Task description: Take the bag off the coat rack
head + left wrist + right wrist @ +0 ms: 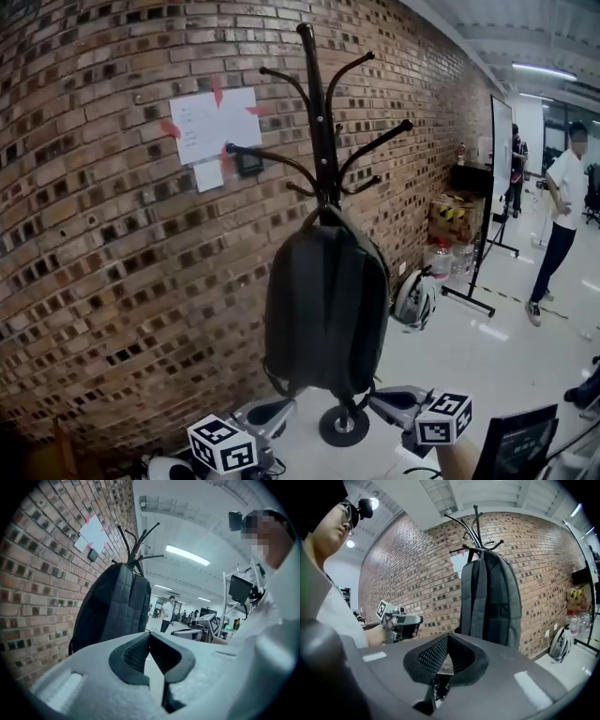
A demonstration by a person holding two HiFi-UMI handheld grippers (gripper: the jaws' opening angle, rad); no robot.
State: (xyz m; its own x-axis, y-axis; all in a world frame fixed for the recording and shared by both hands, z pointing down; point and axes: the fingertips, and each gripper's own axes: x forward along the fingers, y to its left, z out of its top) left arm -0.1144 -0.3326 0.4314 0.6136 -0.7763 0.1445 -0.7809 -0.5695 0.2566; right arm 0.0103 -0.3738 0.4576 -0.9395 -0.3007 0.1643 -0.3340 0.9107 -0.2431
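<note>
A dark grey backpack (325,300) hangs by its top loop from a black coat rack (317,103) in front of a brick wall. Both grippers sit low, below the bag and apart from it. In the head view my left gripper (281,409) is at the bag's lower left and my right gripper (378,400) at its lower right. The left gripper view has shut jaws (150,635) empty, with the backpack (115,604) ahead on the left. In the right gripper view the right gripper (447,637) is also shut and empty, and the backpack (490,597) hangs ahead.
The rack's round base (343,427) rests on the pale floor between the grippers. Paper notes (211,122) are taped to the wall. A white helmet-like item (414,300), boxes (452,217) and a whiteboard stand (497,159) line the right. A person (560,220) walks beyond.
</note>
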